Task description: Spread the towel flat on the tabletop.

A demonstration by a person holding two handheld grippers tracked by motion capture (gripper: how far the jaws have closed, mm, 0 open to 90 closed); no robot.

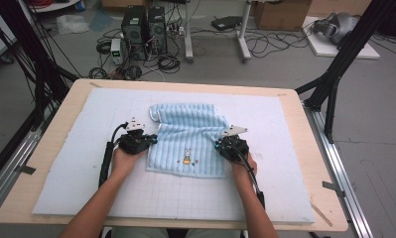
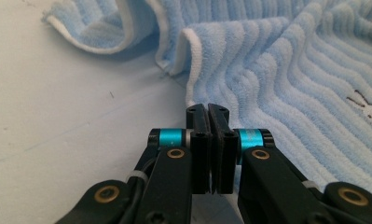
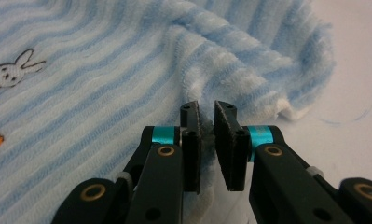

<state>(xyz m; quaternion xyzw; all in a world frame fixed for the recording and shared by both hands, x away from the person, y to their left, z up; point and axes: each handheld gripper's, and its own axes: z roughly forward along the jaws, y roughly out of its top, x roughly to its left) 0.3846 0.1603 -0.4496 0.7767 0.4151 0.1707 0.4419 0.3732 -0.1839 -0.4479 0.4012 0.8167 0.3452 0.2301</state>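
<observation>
On the pale blue padded mat (image 1: 86,148) that covers the wooden surface (image 1: 46,163), a light blue striped towel (image 1: 188,141) lies roughly in the middle, rabbit embroidery (image 1: 186,156) facing up near its front edge. The mat gives a soft, grippy base, so the cloth probably stays put while its edges are worked. The towel is not flat: its far left corner is curled over, and both side edges are bunched into ridges, which looks like the result of being pinched from the sides.

The person's hands come in from the near side, one at each side edge, a sensible hold for lifting or folding the cloth evenly. The left claw (image 2: 207,108) sits at the towel's left edge with its jaws pressed fully together; the white hem (image 2: 193,60) rises just behind the tips, and whether any fabric is caught between them I cannot tell. The right claw (image 3: 206,109) is at the right edge, narrowed to a slim gap with a fold of terry nipped between its pads (image 3: 226,135).
</observation>
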